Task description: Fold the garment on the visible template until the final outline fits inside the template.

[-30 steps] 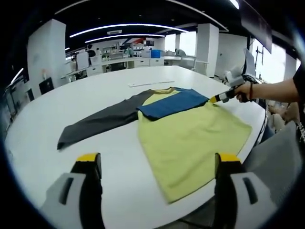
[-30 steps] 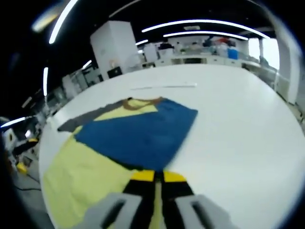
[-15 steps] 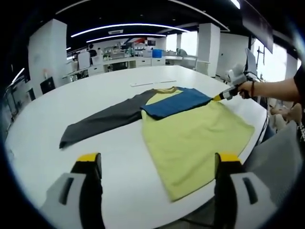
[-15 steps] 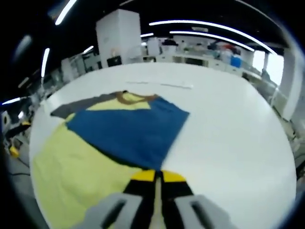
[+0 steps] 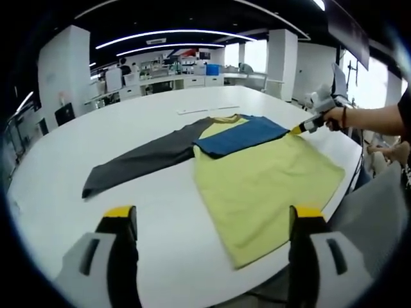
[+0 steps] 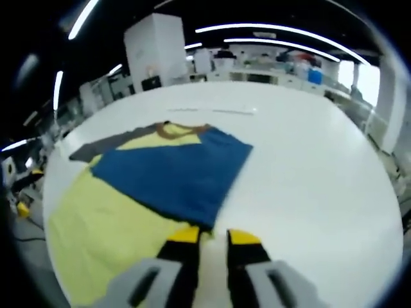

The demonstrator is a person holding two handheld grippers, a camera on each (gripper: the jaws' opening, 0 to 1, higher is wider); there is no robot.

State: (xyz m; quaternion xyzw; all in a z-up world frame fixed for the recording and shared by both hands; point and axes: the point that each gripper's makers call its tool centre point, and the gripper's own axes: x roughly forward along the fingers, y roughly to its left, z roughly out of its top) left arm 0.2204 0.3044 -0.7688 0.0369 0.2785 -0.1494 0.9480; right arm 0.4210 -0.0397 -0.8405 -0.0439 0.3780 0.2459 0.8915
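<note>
A yellow shirt [image 5: 263, 179] lies flat on the white table [image 5: 96, 128]. Its grey sleeve [image 5: 141, 160] stretches out to the left. Its blue sleeve [image 5: 241, 135] is folded across the chest. My left gripper [image 5: 213, 215] hangs over the table's near edge, wide open and holding nothing, short of the shirt's hem. A hand holds my right gripper [image 5: 302, 128] at the shirt's right shoulder. In the right gripper view that gripper [image 6: 215, 236] is open by a small gap, just behind the corner of the blue sleeve [image 6: 173, 173]. The yellow body [image 6: 96, 218] spreads to the left there.
A thin pale strip [image 5: 209, 110] lies on the table beyond the collar. The shirt's right side reaches close to the table edge [image 5: 350, 160]. A person's arm [image 5: 379, 122] comes in from the right. Desks and pillars stand far behind.
My right gripper's jaws have parted and let go of the blue sleeve, which now rests on the chest. The left gripper has stayed put.
</note>
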